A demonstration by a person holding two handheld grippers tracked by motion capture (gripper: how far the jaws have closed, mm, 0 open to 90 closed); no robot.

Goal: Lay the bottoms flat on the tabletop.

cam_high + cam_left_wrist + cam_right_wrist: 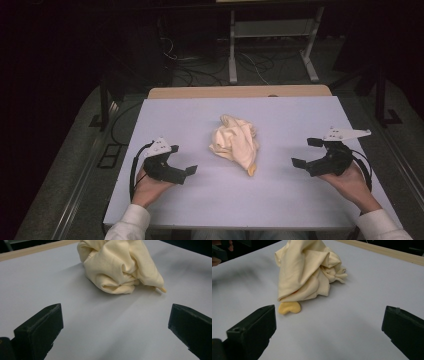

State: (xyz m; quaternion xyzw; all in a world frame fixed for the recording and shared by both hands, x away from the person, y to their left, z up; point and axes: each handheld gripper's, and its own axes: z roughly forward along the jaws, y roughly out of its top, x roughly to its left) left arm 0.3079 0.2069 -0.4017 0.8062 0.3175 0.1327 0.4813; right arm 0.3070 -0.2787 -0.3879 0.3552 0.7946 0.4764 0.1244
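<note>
On the pale table (190, 200) in front of the seated person, almost everything is bare board, with a wooden edge along the far side and dark floor, cables and a metal frame beyond it. Near the middle lies a cream cloth (234, 142), bunched into a loose heap with deep folds, higher at the far end and tapering toward the person, and at that near tip a small orange tab (289, 307) pokes out from under the fabric and lies flat on the board. To either side, well apart from the heap, rest the two tools: the left gripper (184, 161) held low in the left hand (146, 189), its tips turned inward toward the cloth, and the right gripper (307, 152) in the right hand (351, 183), likewise aimed at the middle. Both sets of jaws stand wide apart with nothing between them, and each gripper's own view shows only bare board in the gap, the cloth lying ahead. To my eye this is the very start of the job, the approach before any hold is taken, and the work looks to be spreading or folding the crumpled piece. Next, I would judge, each tool has to move in and find a free edge or corner rather than a thick fold, since pinching the bulk would only lift the lump whole; the tapered near end looks the easiest place to begin.
</note>
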